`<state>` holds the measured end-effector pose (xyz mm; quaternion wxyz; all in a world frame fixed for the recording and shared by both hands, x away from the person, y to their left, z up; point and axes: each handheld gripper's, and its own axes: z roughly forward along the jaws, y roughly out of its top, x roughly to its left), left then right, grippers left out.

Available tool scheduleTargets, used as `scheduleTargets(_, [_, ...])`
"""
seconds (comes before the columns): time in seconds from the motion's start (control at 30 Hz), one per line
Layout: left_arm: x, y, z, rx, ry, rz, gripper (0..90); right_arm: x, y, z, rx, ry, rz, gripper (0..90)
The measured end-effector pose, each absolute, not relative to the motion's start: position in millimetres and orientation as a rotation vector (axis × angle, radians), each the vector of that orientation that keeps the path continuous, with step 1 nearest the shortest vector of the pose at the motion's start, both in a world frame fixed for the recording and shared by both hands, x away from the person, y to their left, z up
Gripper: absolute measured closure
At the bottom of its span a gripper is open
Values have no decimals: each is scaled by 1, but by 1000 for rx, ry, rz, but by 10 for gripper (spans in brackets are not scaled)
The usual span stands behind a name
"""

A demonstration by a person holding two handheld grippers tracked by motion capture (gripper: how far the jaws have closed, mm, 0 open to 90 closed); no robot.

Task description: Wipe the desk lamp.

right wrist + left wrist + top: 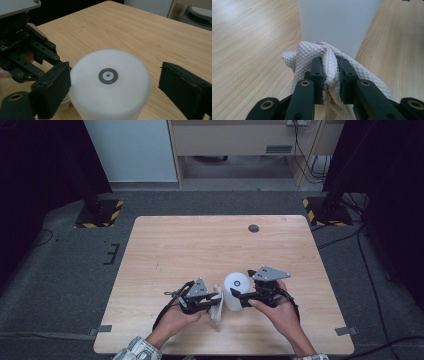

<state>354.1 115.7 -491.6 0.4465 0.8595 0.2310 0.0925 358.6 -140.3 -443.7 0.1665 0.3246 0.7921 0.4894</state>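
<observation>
Your left gripper (329,75) is pinching a bunched white quilted cloth (329,53), jaws pressed tight on a fold of it. The cloth sits low at the near middle of the tabletop (200,245), touching or just beside the base of the white cylinder (236,290); which of the two cannot be told.

The cylinder stands upright just right of the cloth, flat top up, with a small dark ring (108,75) at its centre.

Your right gripper (113,92) is spread wide around the cylinder's upper part. In the right gripper view the left pad sits against or very near the wall, while the right pad stands clearly apart. No grip there yet.

Likely step: steady the cylinder with the right while the left wipes it with the cloth.

How to do it well:
- Centre the right gripper first, so both pads meet the wall together. With one pad ahead, closing will shove the cylinder sideways toward the cloth.
- Take it below the rim, on the straight wall. The surface looks smooth and may slip.
- Close gently; it may be light and could tip.
- Keep the left pinch as it is. The fold is well seated between the jaws.
- Bring the cloth flat against the wall before you start to rub.
</observation>
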Motion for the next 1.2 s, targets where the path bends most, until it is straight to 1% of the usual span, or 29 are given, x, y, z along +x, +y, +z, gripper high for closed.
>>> scheduleTargets(0.07, [354,117,-492,2131,572,229,757,358,-142,-440,923,2252,1401,157])
scheduleTargets(0.1, [354,117,-491,2127,573,229,757,358,-142,-439,929,2262,1373,188])
scheduleTargets(0.27, [351,118,-487,2102,571,226,757,361,-142,-440,937,2298,1369,210])
scheduleTargets(0.3, [348,119,-484,2087,567,224,757,362,-142,-441,949,2306,1391,228])
scheduleTargets(0.43, [342,117,-476,2043,560,207,757,365,-143,-443,954,2315,1413,230])
scheduleTargets(0.5, [331,112,-470,2014,535,193,757,367,-144,-444,961,2324,1436,230])
scheduleTargets(0.6, [325,105,-470,2024,511,184,758,367,-144,-444,960,2323,1439,230])
scheduleTargets(0.67, [318,90,-477,2074,467,187,757,367,-144,-444,954,2323,1442,230])
scheduleTargets(0.77, [320,82,-486,2114,454,173,757,367,-143,-445,944,2318,1443,233])
scheduleTargets(0.9, [323,82,-494,2142,458,153,758,367,-143,-445,939,2319,1454,235])
scheduleTargets(1.0, [323,86,-490,2119,460,150,758,367,-142,-446,937,2320,1463,235])
scheduleTargets(1.03, [323,88,-486,2095,458,149,758,367,-142,-446,936,2321,1462,238])
scheduleTargets(1.07, [324,92,-480,2035,451,141,758,367,-142,-446,934,2319,1464,238])
scheduleTargets(1.13, [325,93,-478,2017,451,136,758,367,-142,-446,934,2318,1465,240])
scheduleTargets(1.2, [328,90,-483,2034,448,125,758,368,-143,-446,939,2310,1468,242])
